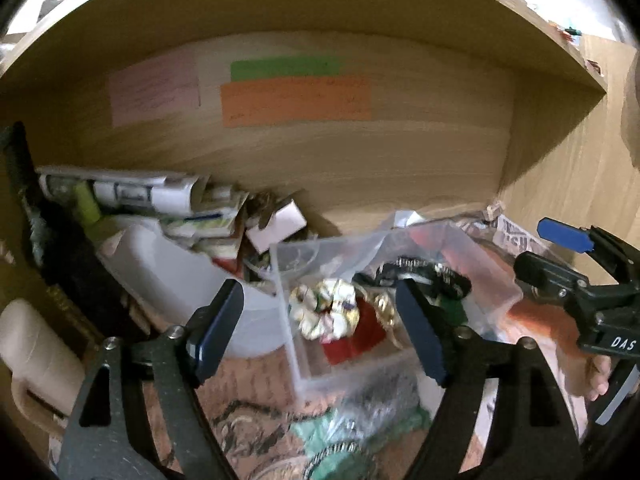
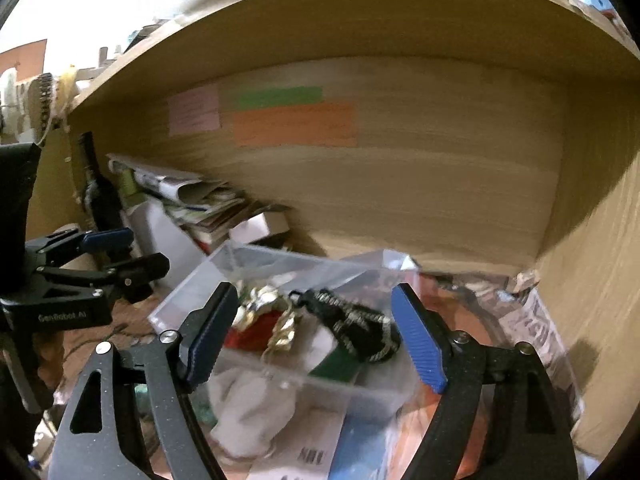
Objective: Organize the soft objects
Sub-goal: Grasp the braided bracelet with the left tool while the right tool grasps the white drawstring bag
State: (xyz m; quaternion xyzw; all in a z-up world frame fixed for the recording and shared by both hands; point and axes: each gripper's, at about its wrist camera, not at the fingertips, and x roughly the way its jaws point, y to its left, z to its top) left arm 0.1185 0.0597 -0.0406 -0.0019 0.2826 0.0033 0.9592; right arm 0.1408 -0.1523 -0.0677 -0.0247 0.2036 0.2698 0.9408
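Note:
A clear plastic box (image 1: 298,360) (image 2: 192,292) stands on the floor under a wooden shelf. It holds several scrunchies: a floral white one (image 1: 328,312) (image 2: 256,304), a gold one (image 1: 384,308) (image 2: 284,332), a black patterned one (image 1: 424,276) (image 2: 356,328) and a red one (image 1: 352,344) (image 2: 248,336). My left gripper (image 1: 320,332) is open and empty, just in front of the box. My right gripper (image 2: 312,336) is open and empty over the box; it shows at the right of the left wrist view (image 1: 560,264). A white cloth (image 2: 256,412) lies before the box.
The wooden shelf's back wall (image 1: 360,168) carries pink, green and orange notes. A white bin (image 1: 168,264) with rolled papers stands left, beside a dark bottle (image 2: 100,192). Clear plastic bags (image 1: 480,248) lie right. A teal item (image 1: 352,428) lies on the patterned floor.

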